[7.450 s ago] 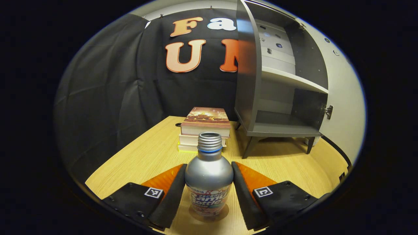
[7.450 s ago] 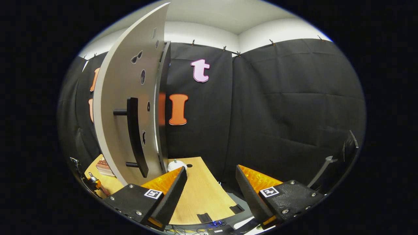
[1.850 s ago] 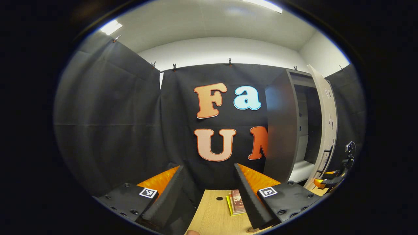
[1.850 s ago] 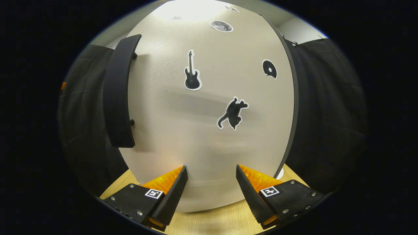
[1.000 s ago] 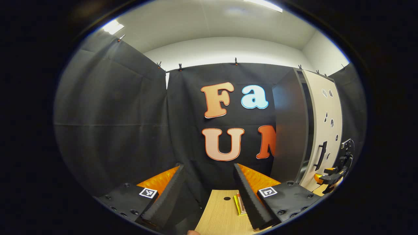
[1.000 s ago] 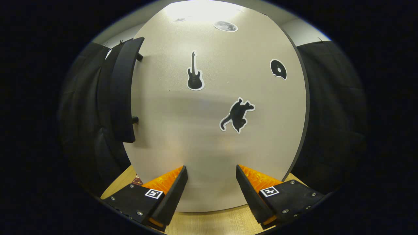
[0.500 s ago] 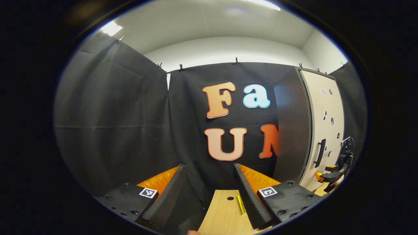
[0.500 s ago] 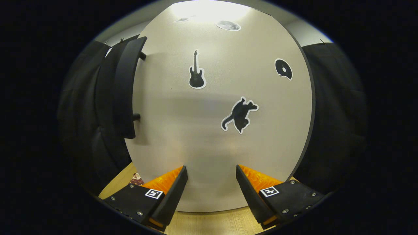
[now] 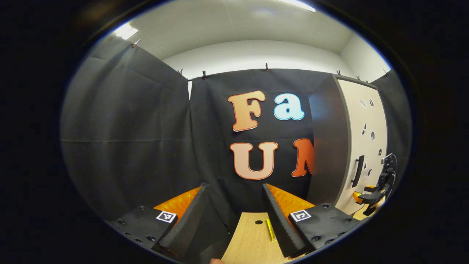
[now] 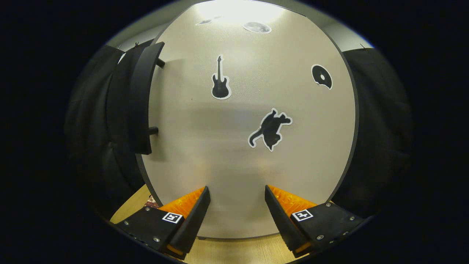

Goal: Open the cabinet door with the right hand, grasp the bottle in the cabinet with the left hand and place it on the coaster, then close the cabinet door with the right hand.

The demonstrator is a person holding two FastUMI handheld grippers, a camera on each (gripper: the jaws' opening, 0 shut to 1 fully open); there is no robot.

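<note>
Left gripper view: the left hand-held gripper (image 9: 234, 214) hangs released and empty, its fingers spread above the pale wooden worktop (image 9: 251, 242) at 6 o'clock. The grey cabinet (image 9: 328, 154) stands at 3 o'clock, its light door (image 9: 364, 146) lying flush against the cabinet front, the dark bar handle (image 9: 358, 170) on its near edge. The other hand-held gripper (image 9: 372, 196) sits low at 4 o'clock, close to the door's foot. A yellow-edged book (image 9: 270, 229) peeks out just beside the right finger. The bottle and coaster cannot be placed from here.

Right gripper view: the right hand-held gripper (image 10: 236, 212) is released, holding nothing, its fingers parted at 6 o'clock and pointing squarely at the door face (image 10: 249, 121), with guitar (image 10: 220, 79) and cat (image 10: 271, 128) stickers at centre and the curved handle (image 10: 141, 99) at 9 o'clock.

By this evidence the closing step appears all but finished. The next move likely calls only for easing the right hand-held gripper straight back, without catching the handle or door.
</note>
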